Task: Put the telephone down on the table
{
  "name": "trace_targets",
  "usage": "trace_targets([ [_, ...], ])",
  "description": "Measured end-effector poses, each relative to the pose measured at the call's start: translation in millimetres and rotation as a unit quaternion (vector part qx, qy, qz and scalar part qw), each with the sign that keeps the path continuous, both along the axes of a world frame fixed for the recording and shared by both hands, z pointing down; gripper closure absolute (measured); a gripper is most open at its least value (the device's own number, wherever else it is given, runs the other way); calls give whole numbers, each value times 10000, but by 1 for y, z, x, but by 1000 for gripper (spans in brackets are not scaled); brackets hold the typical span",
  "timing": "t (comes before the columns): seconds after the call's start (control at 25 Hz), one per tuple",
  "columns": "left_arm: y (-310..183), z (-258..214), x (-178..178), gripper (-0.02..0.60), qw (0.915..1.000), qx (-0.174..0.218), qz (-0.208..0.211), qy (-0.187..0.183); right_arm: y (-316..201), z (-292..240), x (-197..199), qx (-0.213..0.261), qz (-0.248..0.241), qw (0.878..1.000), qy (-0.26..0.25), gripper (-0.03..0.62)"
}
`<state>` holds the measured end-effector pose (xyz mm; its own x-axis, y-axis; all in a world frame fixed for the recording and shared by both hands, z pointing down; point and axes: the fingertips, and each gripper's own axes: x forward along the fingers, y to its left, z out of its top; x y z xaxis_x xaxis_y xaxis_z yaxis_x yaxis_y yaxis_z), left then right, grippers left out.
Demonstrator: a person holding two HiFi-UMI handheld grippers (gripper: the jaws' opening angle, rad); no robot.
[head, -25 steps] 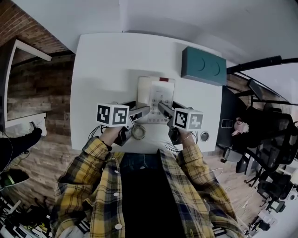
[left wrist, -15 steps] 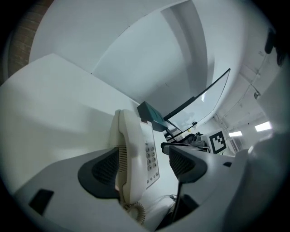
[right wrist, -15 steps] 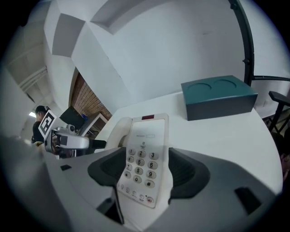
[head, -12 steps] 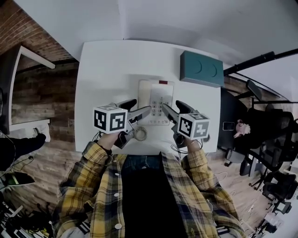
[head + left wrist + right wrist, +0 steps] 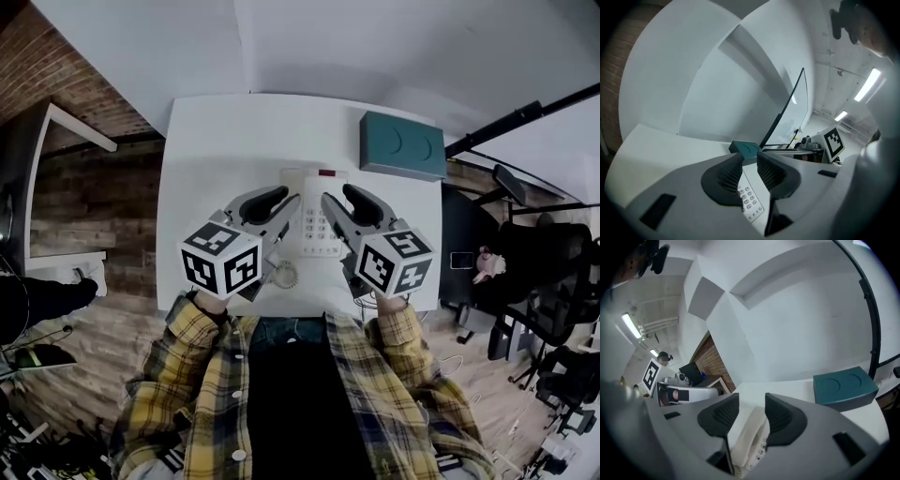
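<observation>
Rising off the telephone (image 5: 317, 230), which lies flat toward the near edge of the white surface (image 5: 211, 150), left claw (image 5: 277, 208) and right claw (image 5: 345, 208) are both closing on nothing, so the set-down seems finished.

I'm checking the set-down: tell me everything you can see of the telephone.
The telephone is a cream plastic desk set lying flat on the white table, near the front edge. Handset along its left side, keypad in the middle, a red patch at the top, a coiled cord trailing from its front.
</observation>
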<state>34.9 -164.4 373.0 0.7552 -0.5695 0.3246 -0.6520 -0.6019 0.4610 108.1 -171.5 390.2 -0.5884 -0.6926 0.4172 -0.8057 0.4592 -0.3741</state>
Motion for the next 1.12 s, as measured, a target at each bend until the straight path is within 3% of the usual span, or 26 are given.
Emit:
trace_targets([
  [0.04, 0, -7, 1, 480, 9999, 129, 5, -17, -1, -9, -1, 154, 8, 9999, 29, 420],
  [0.32, 8, -50, 8, 517, 9978, 610, 126, 231, 3, -62, -12, 980, -113, 9950, 127, 472],
  [0.48, 11, -69, 10, 536, 9945, 1019, 137, 174, 7, -80, -12, 1487, -45, 9879, 441, 531],
  [0.72, 19, -88, 17, 555, 9880, 1529, 197, 110, 17, -89, -14, 1693, -38, 9848, 397, 560],
  [1.12, 25, -83, 26, 563, 9877, 1514, 390, 84, 21, -92, -14, 1770, -105, 9835, 356, 569],
])
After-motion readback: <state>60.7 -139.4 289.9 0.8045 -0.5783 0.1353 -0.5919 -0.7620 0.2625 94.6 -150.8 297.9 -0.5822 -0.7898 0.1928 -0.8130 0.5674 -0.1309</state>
